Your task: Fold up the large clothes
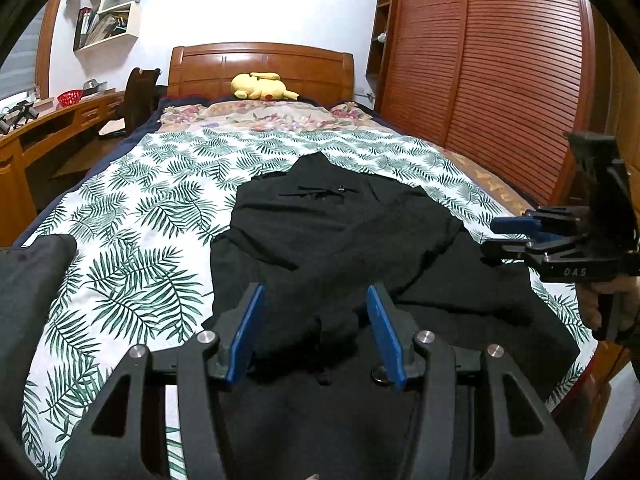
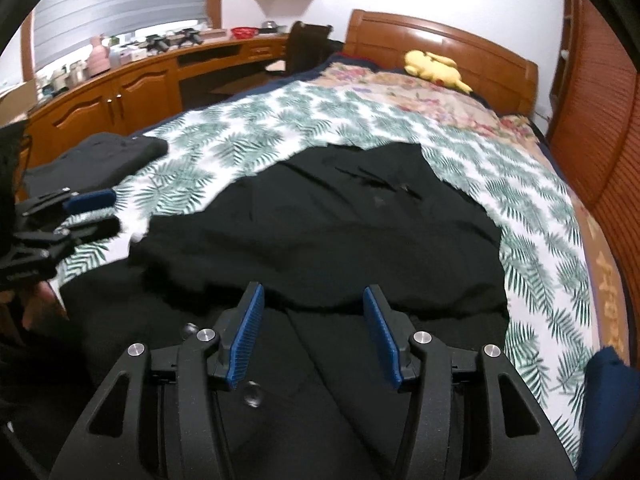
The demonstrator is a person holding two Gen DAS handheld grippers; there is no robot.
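Up close we've got both grippers over the black garment (image 1: 344,240), which lies spread flat on the palm-leaf bedspread (image 1: 140,216). The left gripper (image 1: 316,300) has its blue pads parted about halfway, cloth below them but nothing pinched. Same for the right gripper (image 2: 312,300): pads apart, gripping nothing. Only the right wrist view shows us a folded dark pile (image 2: 100,156) lying at the bed's left side, plus the cluttered desk (image 2: 132,72) under the window blind. Farther back, the yellow plush toy (image 1: 262,87) rests against the headboard; the left view alone shows the slatted wardrobe doors (image 1: 500,80).
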